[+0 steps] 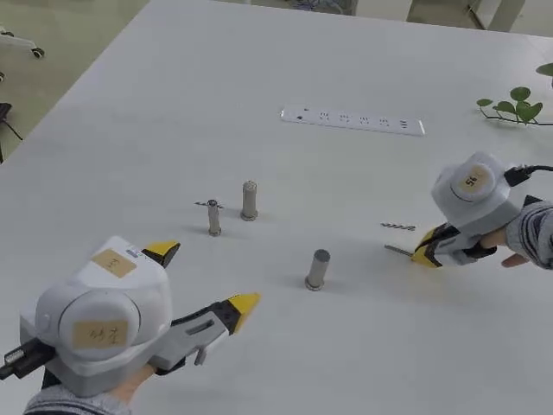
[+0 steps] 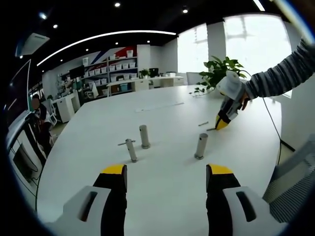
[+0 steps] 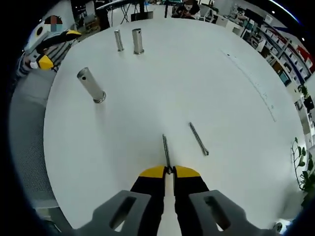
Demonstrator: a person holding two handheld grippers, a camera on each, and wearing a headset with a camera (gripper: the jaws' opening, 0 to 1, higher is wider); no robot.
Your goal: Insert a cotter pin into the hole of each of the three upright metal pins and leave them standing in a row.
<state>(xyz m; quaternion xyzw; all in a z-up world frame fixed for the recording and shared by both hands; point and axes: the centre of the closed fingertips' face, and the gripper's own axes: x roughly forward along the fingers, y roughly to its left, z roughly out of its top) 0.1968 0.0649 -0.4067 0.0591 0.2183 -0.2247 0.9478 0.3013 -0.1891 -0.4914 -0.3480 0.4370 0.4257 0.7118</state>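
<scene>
White table [image 1: 346,52]: right gripper [image 3: 169,171] pinches cotter pin [image 3: 166,150]; left gripper [image 2: 166,171] agape.

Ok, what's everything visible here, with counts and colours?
table: one, white, under everything
metal pins: three, grey, upright mid-table: far, near, left
fitted cotter pin: one, silver, across the left pin's top, apparently through its hole
loose cotter pin: one, silver, flat on the table near the right gripper
held cotter pin: one, silver, low over the table
power strip: one, white, far side
plant: one, green, right edge
left gripper: white, yellow-tipped jaws open, nearest corner
right gripper: white, jaws shut on the held cotter pin
sleeve: one, striped grey, behind the right gripper
</scene>
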